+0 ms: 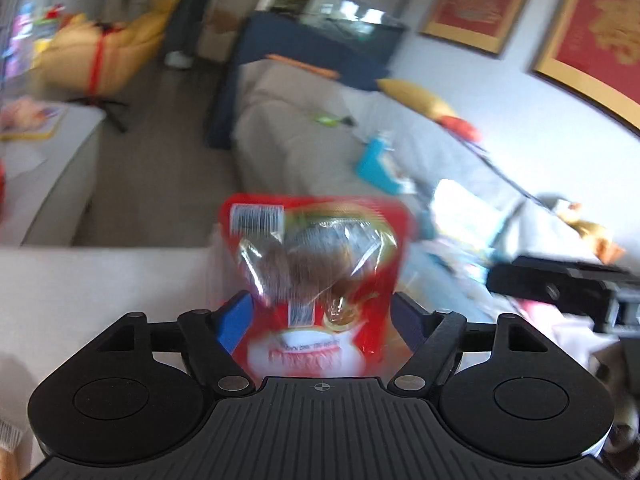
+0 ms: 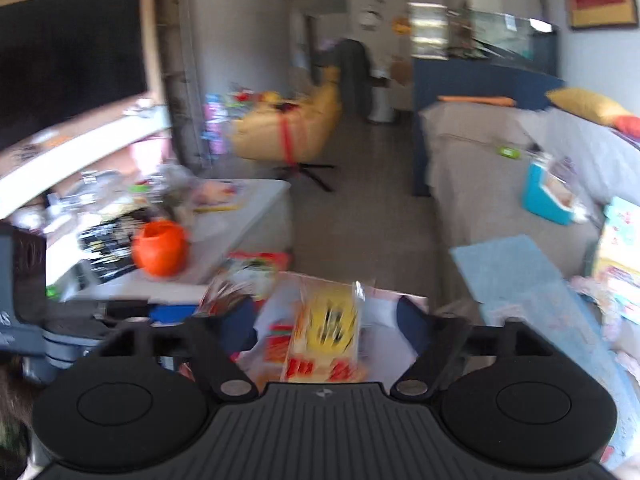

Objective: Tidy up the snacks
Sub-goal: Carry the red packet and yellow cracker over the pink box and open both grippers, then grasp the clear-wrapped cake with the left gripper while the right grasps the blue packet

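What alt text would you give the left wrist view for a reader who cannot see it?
The left tool holds a red snack bag with a clear window between its blue fingers, lifted in front of the camera. Behind it, blurred, are a grey sofa strewn with things and two red framed pictures on the wall. The frame is motion-blurred, so the bag's print cannot be read.
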`<action>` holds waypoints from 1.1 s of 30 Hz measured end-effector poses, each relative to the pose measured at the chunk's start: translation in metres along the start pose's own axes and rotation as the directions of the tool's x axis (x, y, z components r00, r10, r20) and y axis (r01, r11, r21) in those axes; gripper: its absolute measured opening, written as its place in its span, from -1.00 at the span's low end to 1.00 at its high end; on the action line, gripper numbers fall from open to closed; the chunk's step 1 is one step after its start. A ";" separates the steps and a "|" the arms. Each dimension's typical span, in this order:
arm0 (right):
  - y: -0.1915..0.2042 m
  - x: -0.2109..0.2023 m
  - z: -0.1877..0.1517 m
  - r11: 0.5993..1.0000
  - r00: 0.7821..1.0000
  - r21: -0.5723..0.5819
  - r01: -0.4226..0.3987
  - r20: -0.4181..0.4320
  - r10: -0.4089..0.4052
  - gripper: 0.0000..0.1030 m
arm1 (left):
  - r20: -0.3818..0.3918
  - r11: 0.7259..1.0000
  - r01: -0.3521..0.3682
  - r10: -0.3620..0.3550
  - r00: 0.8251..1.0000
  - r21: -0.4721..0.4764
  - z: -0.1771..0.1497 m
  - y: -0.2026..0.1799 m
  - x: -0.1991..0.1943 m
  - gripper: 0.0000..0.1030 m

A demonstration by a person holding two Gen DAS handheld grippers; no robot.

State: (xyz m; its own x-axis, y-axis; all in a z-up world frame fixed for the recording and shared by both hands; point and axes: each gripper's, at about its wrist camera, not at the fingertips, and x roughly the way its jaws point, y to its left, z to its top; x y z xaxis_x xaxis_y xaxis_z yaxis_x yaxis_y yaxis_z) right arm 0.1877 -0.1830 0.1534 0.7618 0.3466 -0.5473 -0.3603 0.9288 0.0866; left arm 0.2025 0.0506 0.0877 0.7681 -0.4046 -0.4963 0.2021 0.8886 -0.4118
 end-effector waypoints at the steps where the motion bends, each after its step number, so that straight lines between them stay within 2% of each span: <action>1: -0.004 0.007 -0.006 1.000 1.000 0.013 -0.008 -0.023 0.008 0.56 | 0.008 1.000 0.018 -0.018 1.000 -0.001 -0.005 0.007 -0.002 0.47; 3: -0.012 0.016 -0.023 0.999 0.999 0.041 -0.019 -0.050 0.021 0.56 | 0.030 0.999 0.048 -0.049 0.998 0.016 -0.012 0.019 -0.013 0.46; 4: -0.014 0.021 -0.032 0.999 0.998 0.047 -0.014 -0.066 0.017 0.56 | 0.038 0.999 0.041 -0.042 0.998 0.029 -0.014 0.024 -0.020 0.46; 7: -0.014 0.034 -0.058 0.999 0.993 0.041 -0.009 -0.114 0.014 0.56 | 0.056 0.998 -0.013 0.010 0.998 0.054 -0.016 0.042 -0.046 0.46; 9: -0.013 0.036 -0.075 0.999 0.990 0.041 -0.018 -0.139 0.024 0.56 | 0.076 0.997 -0.063 0.060 0.995 0.035 -0.018 0.057 -0.066 0.46; 11: -0.011 0.034 -0.089 0.998 0.987 0.046 -0.036 -0.155 0.042 0.56 | 0.094 0.989 -0.146 0.145 0.985 -0.001 -0.024 0.078 -0.090 0.46; 14: -0.001 0.023 -0.104 0.999 0.988 0.016 -0.041 -0.152 0.043 0.59 | 0.076 0.957 -0.285 0.288 0.955 -0.052 -0.038 0.109 -0.116 0.46; 16: 0.007 0.017 -0.113 0.997 0.984 0.005 -0.071 -0.162 0.071 0.59 | 0.043 0.939 -0.334 0.338 0.940 -0.083 -0.047 0.127 -0.123 0.46; 18: 0.013 0.010 -0.120 0.995 0.980 -0.002 -0.103 -0.171 0.101 0.62 | 0.014 0.932 -0.349 0.352 0.936 -0.092 -0.058 0.139 -0.123 0.46; 22: 0.027 0.005 -0.133 0.991 0.971 -0.006 -0.137 -0.199 0.133 0.65 | -0.020 0.925 -0.379 0.378 0.925 -0.029 -0.074 0.136 -0.110 0.46; 28: 0.037 0.013 -0.158 0.988 0.949 0.028 -0.154 -0.273 0.156 0.66 | -0.040 0.885 -0.448 0.456 0.889 0.131 -0.093 0.119 -0.093 0.46; 29: 0.038 0.015 -0.161 0.988 0.947 0.029 -0.152 -0.283 0.154 0.66 | -0.040 0.885 -0.444 0.453 0.891 0.139 -0.097 0.114 -0.093 0.44; 31: 0.041 0.018 -0.167 0.988 0.942 0.033 -0.150 -0.300 0.153 0.66 | -0.052 0.902 -0.407 0.417 0.907 0.141 -0.102 0.099 -0.095 0.26; 33: 0.043 0.022 -0.172 0.987 0.936 0.045 -0.151 -0.314 0.158 0.66 | -0.072 0.920 -0.365 0.377 0.923 0.143 -0.110 0.082 -0.096 0.25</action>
State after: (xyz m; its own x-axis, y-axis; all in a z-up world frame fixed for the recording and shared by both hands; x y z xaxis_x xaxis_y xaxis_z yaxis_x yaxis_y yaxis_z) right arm 0.0966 -0.1579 0.0018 0.4874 0.4299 -0.7600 -0.4469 0.8706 0.2059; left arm 0.0790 0.1387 0.0176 0.7420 -0.0538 -0.6683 -0.0073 0.9961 -0.0882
